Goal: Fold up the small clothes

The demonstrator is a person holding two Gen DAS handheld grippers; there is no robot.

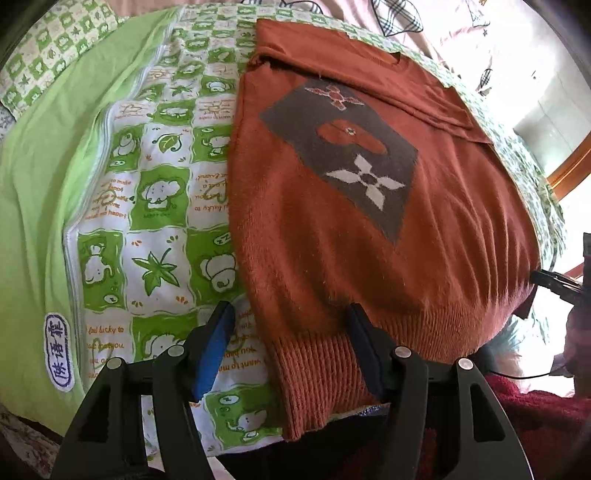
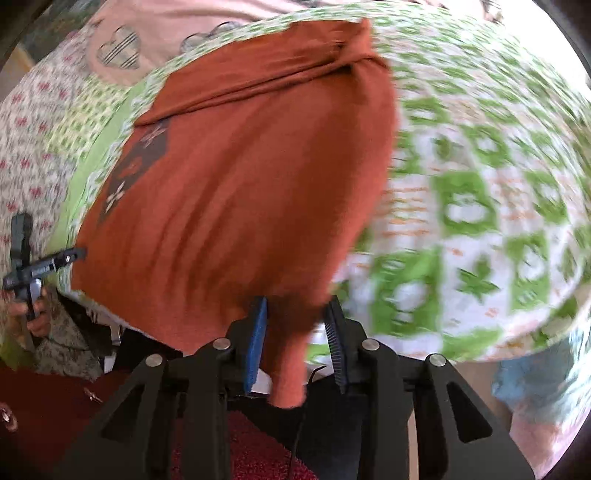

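A small rust-orange knit sweater [image 1: 332, 229] with a grey patch and flower motifs lies flat on the green-and-white quilt, sleeves folded across its top. My left gripper [image 1: 291, 332] is open, its jaws wide apart around the ribbed hem's left corner [image 1: 317, 373]. In the right wrist view, which is motion-blurred, the sweater [image 2: 240, 184] fills the middle. My right gripper [image 2: 295, 325] has its jaws apart with the hem's right corner [image 2: 291, 354] hanging between them. The right gripper also shows at the left view's right edge [image 1: 554, 284], and the left gripper at the right view's left edge [image 2: 37, 266].
The quilt [image 1: 155, 206] has a plain green border [image 1: 33, 206] on the left. A pink blanket with plaid hearts [image 1: 424, 18] lies behind the sweater. A dark red garment [image 1: 535, 413] is at the near edge.
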